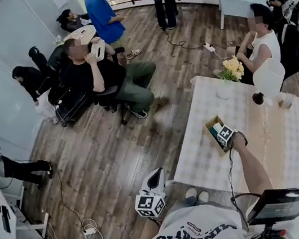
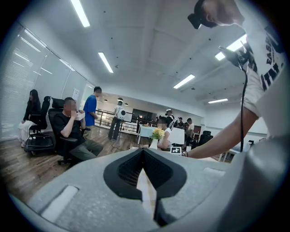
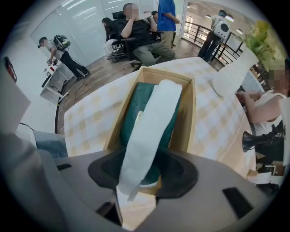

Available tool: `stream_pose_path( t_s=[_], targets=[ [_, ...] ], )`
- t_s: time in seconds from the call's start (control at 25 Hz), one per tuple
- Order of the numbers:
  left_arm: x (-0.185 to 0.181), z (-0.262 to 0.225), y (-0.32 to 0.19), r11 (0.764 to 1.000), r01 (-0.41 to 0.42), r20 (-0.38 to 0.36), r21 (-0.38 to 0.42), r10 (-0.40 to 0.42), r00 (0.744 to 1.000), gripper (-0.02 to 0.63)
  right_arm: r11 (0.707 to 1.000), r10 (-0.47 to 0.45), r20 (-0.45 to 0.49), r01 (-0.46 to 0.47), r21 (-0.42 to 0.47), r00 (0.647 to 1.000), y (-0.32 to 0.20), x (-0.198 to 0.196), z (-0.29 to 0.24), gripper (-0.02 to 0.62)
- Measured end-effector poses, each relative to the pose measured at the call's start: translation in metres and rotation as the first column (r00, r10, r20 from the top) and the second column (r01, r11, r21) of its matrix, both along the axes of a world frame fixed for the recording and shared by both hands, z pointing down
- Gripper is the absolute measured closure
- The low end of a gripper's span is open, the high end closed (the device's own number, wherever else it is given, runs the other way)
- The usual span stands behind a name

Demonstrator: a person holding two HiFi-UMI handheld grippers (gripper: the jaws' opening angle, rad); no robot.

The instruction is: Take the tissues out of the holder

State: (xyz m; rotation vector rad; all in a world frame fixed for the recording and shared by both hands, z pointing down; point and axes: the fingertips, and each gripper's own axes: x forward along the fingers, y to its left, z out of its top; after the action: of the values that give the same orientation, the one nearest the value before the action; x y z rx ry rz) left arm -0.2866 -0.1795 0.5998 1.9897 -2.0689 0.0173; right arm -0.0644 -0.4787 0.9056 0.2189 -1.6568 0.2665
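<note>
On the checked table (image 1: 202,155): wooden holder (image 3: 188,115) with green tissue pack (image 3: 133,115) lying inside. Straight down over it, right gripper (image 3: 142,170), half open around the raised white tissue (image 3: 156,113), not yet pinching. Off the table, left gripper (image 2: 144,156), shut and empty. Risks tearing the tissue if pinched at the tip only, or dragging the unbraced holder up.

A white paper tissue (image 3: 149,131) rises in a long strip from the dark green tissue pack (image 3: 132,113) lying in the open light-wood box holder (image 3: 188,118) on the cream-checked tablecloth (image 3: 90,118), its end between the grey right gripper (image 3: 136,204)'s jaws, which stand partly apart around it.
</note>
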Motion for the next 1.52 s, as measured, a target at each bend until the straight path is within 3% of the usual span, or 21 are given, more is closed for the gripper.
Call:
stream_pose_path(
  t_s=[0.48, 0.76, 1.16, 1.52],
  targets=[
    [0.0, 0.0, -0.007, 1.0, -0.021, -0.001, 0.012, 0.021, 1.0, 0.603, 0.999, -0.001, 0.027, -0.001, 0.047, 1.0, 0.001, 0.0, -0.006, 0.416],
    [0.002, -0.001, -0.016, 0.999, -0.036, -0.009, 0.022, 0.036, 0.999, 0.603, 0.992, -0.014, 0.043, 0.008, 0.127, 0.999, -0.011, 0.006, -0.019, 0.443],
    [0.013, -0.002, -0.029, 0.995, -0.087, -0.015, 0.041, 0.088, 0.996, 0.603, 0.976, -0.072, 0.118, 0.045, 0.215, 0.99, -0.006, 0.005, -0.088, 0.449],
    [0.034, -0.005, -0.053, 0.982, -0.179, -0.009, 0.056, 0.18, 0.984, 0.603, 0.951, -0.15, 0.207, 0.084, 0.297, 0.967, 0.027, 0.02, -0.184, 0.448]
  ],
)
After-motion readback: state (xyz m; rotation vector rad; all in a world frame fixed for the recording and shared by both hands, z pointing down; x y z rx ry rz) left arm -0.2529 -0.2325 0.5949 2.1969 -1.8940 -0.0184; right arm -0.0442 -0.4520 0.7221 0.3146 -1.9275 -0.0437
